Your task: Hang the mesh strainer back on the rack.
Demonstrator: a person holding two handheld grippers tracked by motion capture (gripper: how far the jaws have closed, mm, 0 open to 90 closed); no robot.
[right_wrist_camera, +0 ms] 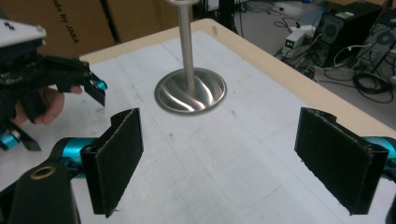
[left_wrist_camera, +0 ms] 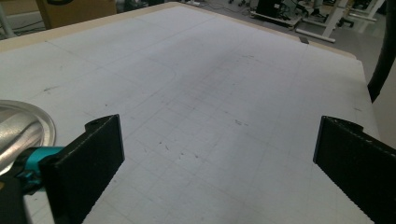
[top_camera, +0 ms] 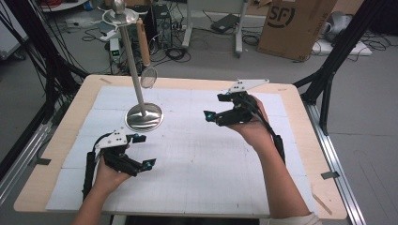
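Hovering wide open and empty, left gripper (top_camera: 141, 151) and right gripper (top_camera: 213, 107) flank the untouched metal stand (top_camera: 144, 116) at eleven o'clock; all handling remains.

**Readable markings on the boxes**

On the brown cardboard box (top_camera: 295, 26) that stands on the floor behind the table, the high view shows a dark round logo with the letters "SF". In the right gripper view another cardboard box (right_wrist_camera: 70, 23) carries small vertical print — "by JAKA".
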